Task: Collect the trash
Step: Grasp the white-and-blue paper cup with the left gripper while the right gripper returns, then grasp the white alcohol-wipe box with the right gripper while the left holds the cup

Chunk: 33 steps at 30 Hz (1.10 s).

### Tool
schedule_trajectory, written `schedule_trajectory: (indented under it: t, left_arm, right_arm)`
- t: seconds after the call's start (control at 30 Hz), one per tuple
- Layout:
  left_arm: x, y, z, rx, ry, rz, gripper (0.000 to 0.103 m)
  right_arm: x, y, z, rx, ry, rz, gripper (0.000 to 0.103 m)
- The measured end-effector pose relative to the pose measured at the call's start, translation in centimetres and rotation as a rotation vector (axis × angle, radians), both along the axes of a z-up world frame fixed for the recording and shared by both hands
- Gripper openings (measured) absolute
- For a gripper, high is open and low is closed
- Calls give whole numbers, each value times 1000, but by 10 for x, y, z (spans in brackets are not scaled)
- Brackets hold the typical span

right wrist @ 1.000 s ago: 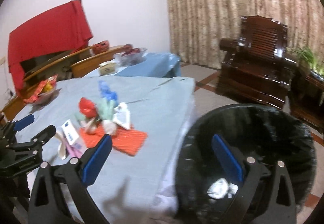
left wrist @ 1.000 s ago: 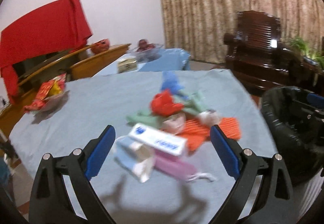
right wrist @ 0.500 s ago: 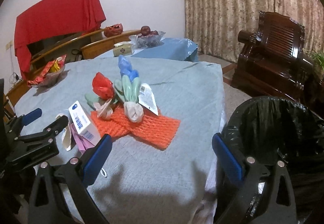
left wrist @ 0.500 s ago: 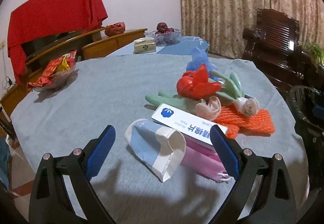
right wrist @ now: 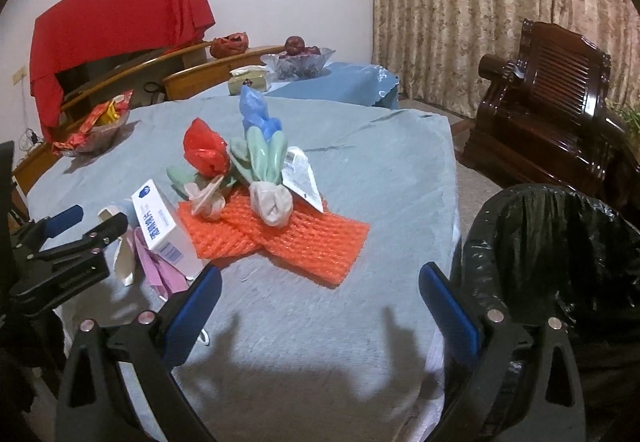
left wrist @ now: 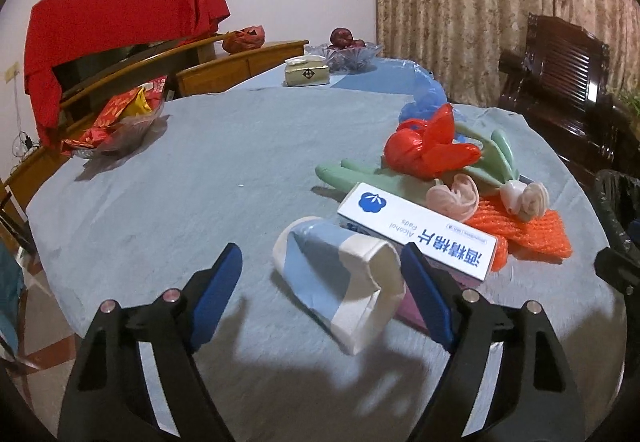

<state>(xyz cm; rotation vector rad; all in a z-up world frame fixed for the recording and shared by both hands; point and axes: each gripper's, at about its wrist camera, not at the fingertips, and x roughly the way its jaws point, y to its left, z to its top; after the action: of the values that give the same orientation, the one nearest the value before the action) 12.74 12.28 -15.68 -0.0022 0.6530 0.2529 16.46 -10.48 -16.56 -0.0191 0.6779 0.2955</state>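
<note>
Left gripper (left wrist: 320, 274): angled down over the table (left wrist: 200, 170), jaws just been closing, cup (left wrist: 340, 282) between the pads, not yet pinched.
Right gripper (right wrist: 318, 290): angled down, jaws apart, empty, beside bin (right wrist: 560, 242).
Trash: piled on table; box (left wrist: 416, 230) behind cup.

- A flattened paper cup (left wrist: 344, 278) is lying on the table (left wrist: 200, 178) between the left gripper (left wrist: 320, 282) fingers.
- A box (left wrist: 416, 228) is sitting just beyond it, to the right.
- A foam net (right wrist: 280, 238) is lying ahead of the right gripper (right wrist: 320, 302).
- A bin (right wrist: 560, 254) is standing to its right, beside the table.
</note>
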Motion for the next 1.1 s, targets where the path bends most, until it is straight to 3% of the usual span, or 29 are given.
schedule_trajectory:
  t: [0.3, 0.47, 0.53, 0.57, 0.73, 0.97, 1.1]
  left_arm:
    - [0, 12, -7, -93, 21, -7, 68]
    - [9, 8, -11, -156, 39, -63, 40]
    - [9, 3, -12, -164, 46, -92, 19]
    - [10, 2, -12, -157, 53, -93, 15]
    - [2, 7, -11, -144, 40, -87, 9]
    - [-11, 14, 2, -120, 2, -88, 8]
    - [-15, 20, 5, -119, -2, -95, 9]
  right_arm:
    - [-1, 7, 0, -6, 0, 15, 97]
    - [-1, 8, 1, -7, -3, 16, 97]
    - [-1, 8, 1, -7, -4, 17, 97]
    - [-1, 8, 1, -6, -5, 18, 97]
    - [-1, 14, 6, 0, -20, 37, 97]
    - [2, 46, 13, 37, -30, 124, 96]
    - [5, 70, 13, 37, -33, 186, 87]
